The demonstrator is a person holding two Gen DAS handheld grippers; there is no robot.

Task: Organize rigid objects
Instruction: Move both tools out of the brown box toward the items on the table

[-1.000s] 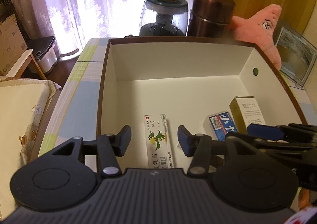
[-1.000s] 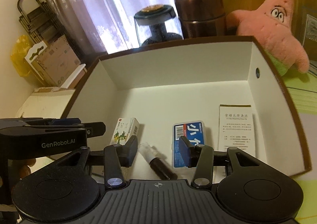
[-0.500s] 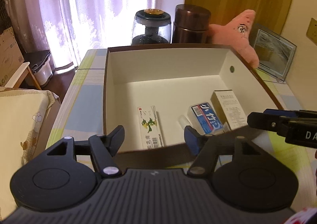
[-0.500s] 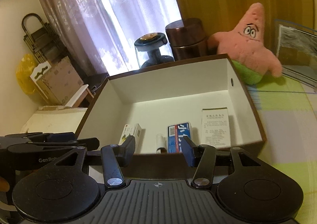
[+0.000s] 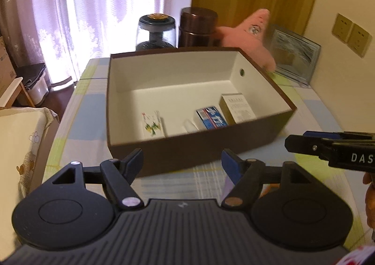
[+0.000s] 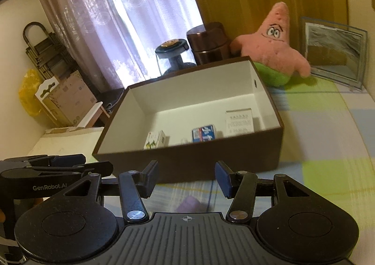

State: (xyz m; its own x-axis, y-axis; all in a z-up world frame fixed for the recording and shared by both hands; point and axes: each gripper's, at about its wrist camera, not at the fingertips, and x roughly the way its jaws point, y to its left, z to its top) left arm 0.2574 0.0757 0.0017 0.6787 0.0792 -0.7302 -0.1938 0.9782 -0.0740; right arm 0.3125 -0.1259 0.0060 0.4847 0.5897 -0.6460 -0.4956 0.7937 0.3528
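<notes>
A brown box [image 5: 199,150] with a white inside stands on the table; it also shows in the right wrist view [image 6: 187,162]. In it lie a white carton with a green figure [image 5: 152,123], a small bottle [image 5: 191,125], a blue carton [image 5: 212,118] and a tall white carton [image 5: 236,108]. My left gripper [image 5: 182,162] is open and empty, in front of the box's near wall. My right gripper [image 6: 186,177] is open and empty, also in front of the box.
Behind the box stand a glass jar [image 5: 155,31], a brown canister [image 5: 198,27], a pink star plush [image 6: 277,44] and a picture frame [image 6: 332,50]. A checked cloth [image 6: 328,147] covers the table. A cushioned seat [image 5: 21,147] is at the left.
Both grippers have drawn back out of the box and toward me. They were over the items inside; now they are in front of its near wall. Both stayed open.
</notes>
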